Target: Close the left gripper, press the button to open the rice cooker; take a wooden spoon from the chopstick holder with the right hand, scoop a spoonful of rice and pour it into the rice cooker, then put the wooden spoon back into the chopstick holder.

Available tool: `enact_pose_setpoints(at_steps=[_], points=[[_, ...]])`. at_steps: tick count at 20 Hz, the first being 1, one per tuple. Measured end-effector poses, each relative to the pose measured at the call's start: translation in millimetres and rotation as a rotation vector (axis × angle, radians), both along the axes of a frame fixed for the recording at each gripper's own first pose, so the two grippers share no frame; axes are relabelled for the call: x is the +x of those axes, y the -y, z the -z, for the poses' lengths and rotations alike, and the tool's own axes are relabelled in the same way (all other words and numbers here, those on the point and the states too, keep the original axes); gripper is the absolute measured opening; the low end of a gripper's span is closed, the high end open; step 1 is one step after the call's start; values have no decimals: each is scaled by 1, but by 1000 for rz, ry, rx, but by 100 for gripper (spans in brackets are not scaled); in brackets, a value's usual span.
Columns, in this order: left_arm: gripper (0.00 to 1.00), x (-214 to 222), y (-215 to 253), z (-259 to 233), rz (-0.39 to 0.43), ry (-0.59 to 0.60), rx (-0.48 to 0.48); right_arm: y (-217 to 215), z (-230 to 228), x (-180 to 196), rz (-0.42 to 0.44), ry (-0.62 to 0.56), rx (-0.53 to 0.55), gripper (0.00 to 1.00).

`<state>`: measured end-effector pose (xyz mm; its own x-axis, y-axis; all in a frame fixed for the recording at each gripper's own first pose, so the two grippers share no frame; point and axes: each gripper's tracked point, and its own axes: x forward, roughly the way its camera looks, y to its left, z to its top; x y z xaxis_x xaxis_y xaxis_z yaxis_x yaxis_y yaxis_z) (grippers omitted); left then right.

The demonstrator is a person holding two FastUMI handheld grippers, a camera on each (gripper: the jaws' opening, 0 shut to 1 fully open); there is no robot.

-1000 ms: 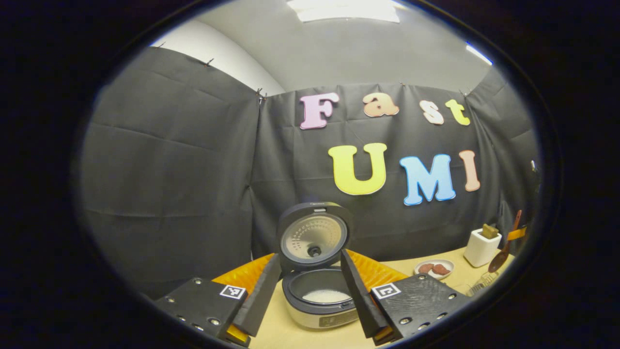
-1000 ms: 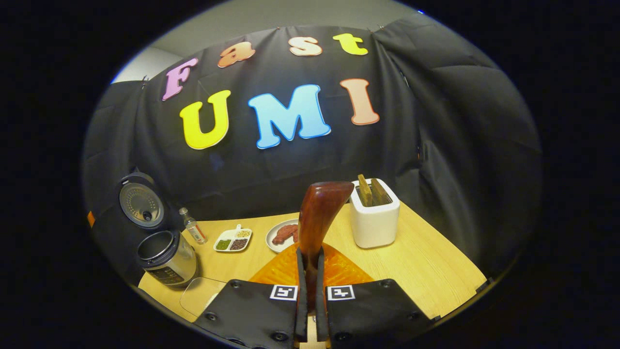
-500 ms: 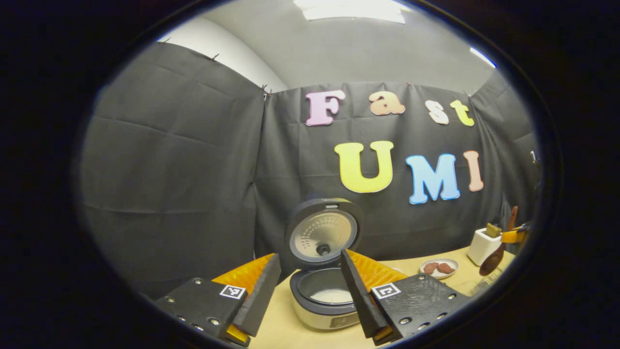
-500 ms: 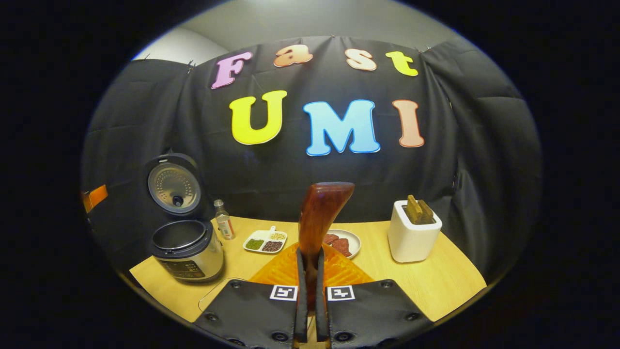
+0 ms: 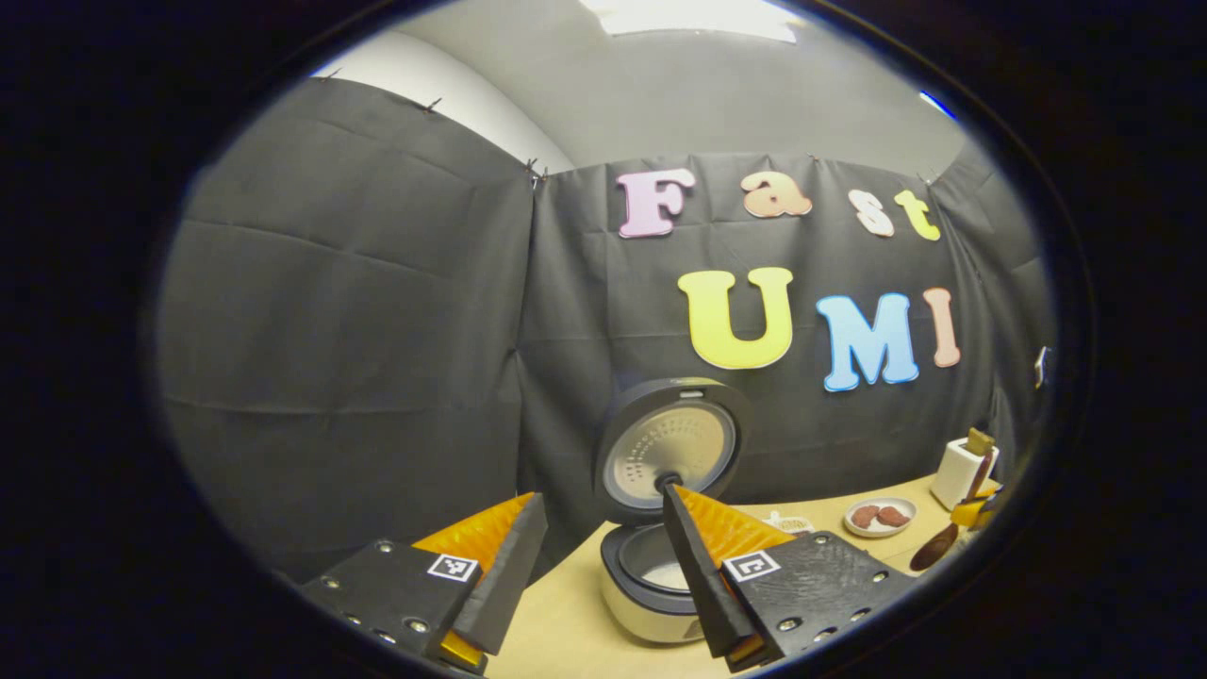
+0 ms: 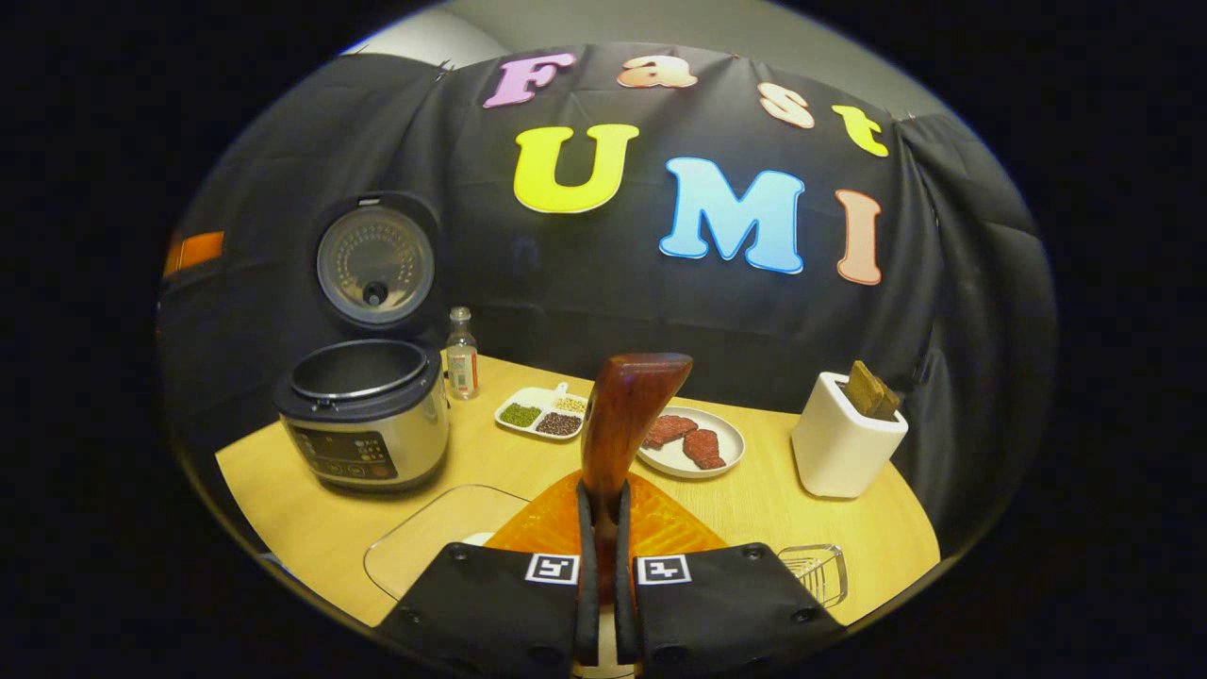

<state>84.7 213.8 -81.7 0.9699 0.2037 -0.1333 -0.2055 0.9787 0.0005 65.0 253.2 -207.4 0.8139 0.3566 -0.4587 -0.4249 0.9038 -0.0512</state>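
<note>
The rice cooker (image 5: 651, 604) (image 6: 363, 424) stands with its lid (image 5: 671, 448) (image 6: 375, 264) up; something white lies in the pot (image 5: 668, 573). My left gripper (image 5: 603, 497) is open and empty, a little short of the cooker. My right gripper (image 6: 603, 490) is shut on the handle of the wooden spoon (image 6: 622, 415), which stands upright above the table. In the left gripper view the spoon (image 5: 934, 547) hangs bowl down at the far right. The white chopstick holder (image 6: 846, 443) (image 5: 957, 470) stands at the back right with wooden pieces in it.
On the wooden table (image 6: 283, 471) are a small bottle (image 6: 461, 356), a divided dish of beans (image 6: 542, 415) and a plate of meat (image 6: 688, 443) (image 5: 879, 516). A clear tray (image 6: 434, 528) lies near the front left, a small clear container (image 6: 816, 571) at the front right.
The right gripper with the spoon has swung left, away from the holder, and the cooker now sits larger in its view. The left gripper has drifted left, still open.
</note>
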Motion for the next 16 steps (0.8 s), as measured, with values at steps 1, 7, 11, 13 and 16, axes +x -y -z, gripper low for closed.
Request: enact_pose_setpoints(at_steps=[1, 7, 11, 13, 16], points=[[79, 1, -2, 1, 1, -4, -1, -2, 7, 0, -10, 14, -34, 12], [79, 8, -8, 10, 1, -19, -1, -11, 46, -7, -37, 3, -130, 8], [79, 10, -6, 12, 5, -23, -4, -17, 48, -7, -36, -12, -108, 5], [79, 11, -4, 14, 7, -28, -10, -24, 52, -13, -39, -51, -66, 8], [77, 8, 1, 14, 13, -25, -13, -34, 54, -22, -48, -115, -3, 5]])
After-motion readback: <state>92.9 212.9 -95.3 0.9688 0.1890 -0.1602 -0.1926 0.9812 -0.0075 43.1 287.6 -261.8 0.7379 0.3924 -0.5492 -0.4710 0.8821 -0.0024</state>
